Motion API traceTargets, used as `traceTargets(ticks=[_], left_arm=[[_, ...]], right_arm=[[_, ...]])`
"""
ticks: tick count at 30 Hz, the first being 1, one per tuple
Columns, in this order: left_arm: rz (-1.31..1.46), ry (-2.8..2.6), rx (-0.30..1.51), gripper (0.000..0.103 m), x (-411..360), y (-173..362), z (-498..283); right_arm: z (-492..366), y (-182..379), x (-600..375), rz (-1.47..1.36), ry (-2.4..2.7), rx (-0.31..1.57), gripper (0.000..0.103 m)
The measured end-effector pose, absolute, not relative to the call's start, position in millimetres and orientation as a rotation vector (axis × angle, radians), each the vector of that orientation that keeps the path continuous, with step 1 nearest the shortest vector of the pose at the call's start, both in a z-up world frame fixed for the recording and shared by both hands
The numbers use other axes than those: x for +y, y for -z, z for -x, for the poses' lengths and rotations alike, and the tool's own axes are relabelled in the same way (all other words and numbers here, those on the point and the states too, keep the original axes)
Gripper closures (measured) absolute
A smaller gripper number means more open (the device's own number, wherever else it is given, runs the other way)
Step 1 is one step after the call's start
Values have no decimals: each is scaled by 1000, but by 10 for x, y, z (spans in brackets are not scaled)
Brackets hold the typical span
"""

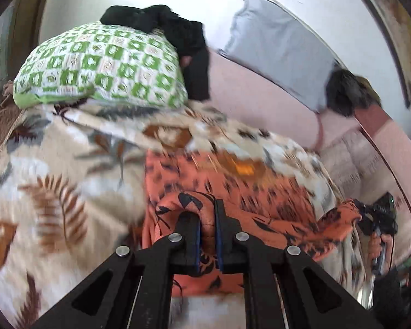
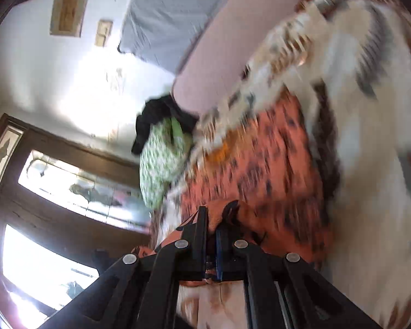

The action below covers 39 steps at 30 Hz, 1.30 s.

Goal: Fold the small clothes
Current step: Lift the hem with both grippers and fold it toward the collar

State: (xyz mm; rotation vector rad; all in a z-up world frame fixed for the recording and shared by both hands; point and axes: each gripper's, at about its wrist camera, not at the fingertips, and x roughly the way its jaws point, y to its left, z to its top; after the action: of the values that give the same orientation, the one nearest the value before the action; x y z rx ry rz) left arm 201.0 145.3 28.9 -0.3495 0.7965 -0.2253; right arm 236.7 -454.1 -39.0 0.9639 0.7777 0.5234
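The orange cloth [image 1: 260, 192] is clamped at one edge by the left gripper [image 1: 207, 219] and at another by the right gripper [image 2: 211, 227], above the leaf-print blanket [image 1: 54, 164].

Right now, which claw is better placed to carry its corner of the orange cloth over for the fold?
Probably left. The left claw pinches a raised bunch of the orange cloth. The right claw grips only the far edge.

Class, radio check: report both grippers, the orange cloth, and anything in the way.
Left gripper shut on orange cloth. Right gripper shut on its other edge. Cloth partly lifted off leaf-print blanket. Nothing in the way.
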Motion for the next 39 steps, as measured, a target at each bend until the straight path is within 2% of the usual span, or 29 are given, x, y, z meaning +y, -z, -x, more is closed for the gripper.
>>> traceTargets(ticks=[1, 2, 3, 4, 5, 6, 10, 12, 19, 20, 21, 22, 23, 24, 26, 29, 34, 37, 39], left_arm=[[346, 194, 802, 90, 1458, -210, -2286], [336, 171, 811, 84, 1460, -100, -2522], [316, 136, 812, 78, 1468, 26, -2717], [304, 85, 820, 72, 1491, 148, -2843], [298, 12, 845, 53, 1540, 277, -2937], [298, -33, 871, 47, 1593, 382, -2969], [274, -28, 844, 46, 1759, 461, -2711], [274, 5, 831, 39, 1800, 444, -2465], [213, 171, 989, 38, 1357, 823, -2157], [200, 169, 1041, 41, 1272, 931, -2200], [190, 160, 1083, 61, 1207, 1026, -2256], [162, 130, 1084, 65, 1148, 1042, -2288], [150, 127, 1081, 87, 1111, 1010, -2310], [163, 130, 1091, 89, 1092, 948, -2352], [169, 123, 1064, 90, 1080, 778, -2368], [172, 141, 979, 90, 1080, 375, -2220], [152, 203, 904, 90, 1048, -70, -1562], [176, 259, 968, 88, 1025, 161, -1126], [173, 293, 1070, 78, 1003, 603, -930]], right_arm=[[-2613, 394, -4560, -972, -507, 753, 95], [-2828, 429, -4577, -963, -494, 745, 94], [-3037, 539, -4575, -972, -471, 758, 89], [-3178, 653, -4554, -957, -396, 791, 67], [-3254, 731, -4520, -909, -333, 822, 40], [-3267, 815, -4474, -870, -293, 845, 0], [-2958, 881, -4461, -800, -275, 825, 0], [-2821, 892, -4392, -715, -312, 857, 0], [-2765, 1266, -4041, -567, -403, 1070, 1], [-2801, 1344, -3966, -541, -390, 1107, 3], [-2814, 1356, -3902, -500, -373, 1109, 9], [-2834, 1347, -3847, -471, -368, 1120, 29], [-2872, 1370, -3809, -495, -388, 1163, 53], [-2887, 1366, -3771, -516, -405, 1186, 81], [-2870, 1226, -3669, -457, -403, 1186, 81], [-2748, 828, -3711, -524, -426, 1095, 83], [-2100, 267, -3697, -445, -477, 1022, 84], [-1514, 346, -3867, -487, -479, 1052, 83], [-1170, 671, -3932, -500, -449, 1123, 74]])
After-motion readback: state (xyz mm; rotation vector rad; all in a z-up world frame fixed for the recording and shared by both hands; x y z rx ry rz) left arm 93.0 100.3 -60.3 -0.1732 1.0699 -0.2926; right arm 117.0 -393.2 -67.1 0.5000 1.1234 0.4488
